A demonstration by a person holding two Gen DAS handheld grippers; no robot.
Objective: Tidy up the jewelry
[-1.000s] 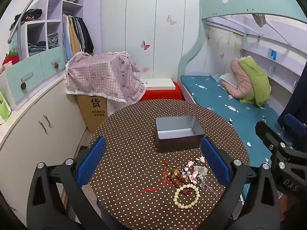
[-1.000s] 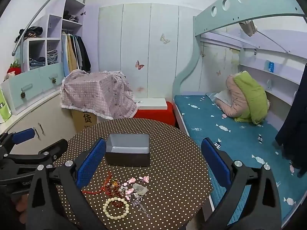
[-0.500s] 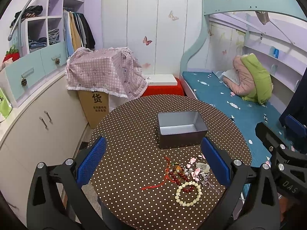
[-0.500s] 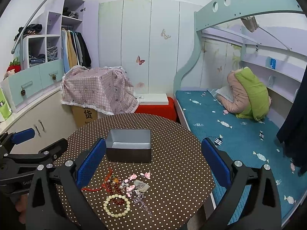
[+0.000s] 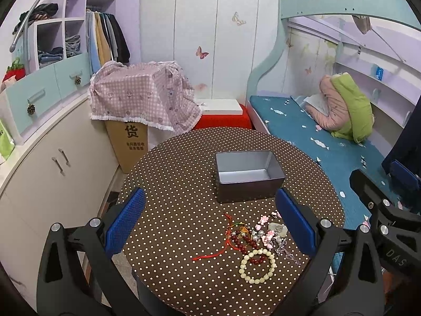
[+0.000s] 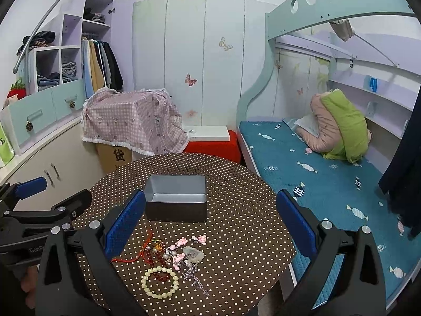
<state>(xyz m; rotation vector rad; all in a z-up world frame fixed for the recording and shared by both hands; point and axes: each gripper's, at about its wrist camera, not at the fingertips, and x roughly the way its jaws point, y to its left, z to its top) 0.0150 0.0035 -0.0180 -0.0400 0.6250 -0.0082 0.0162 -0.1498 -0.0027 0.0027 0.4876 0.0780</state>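
Open empty grey tin (image 5: pixel 248 176) upright mid-desk; jewelry pile (image 5: pixel 259 239) near it: cream bead bracelet (image 5: pixel 258 265), dark red beads, red cord, pink charms.

Cardboard box (image 5: pixel 131 142) reads "货"; right gripper (image 5: pixel 394 223) reads "DAS".

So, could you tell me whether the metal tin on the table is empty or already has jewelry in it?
Empty. The tin is open-topped, and its bare grey floor shows; the jewelry pile lies on the tablecloth in front of it.
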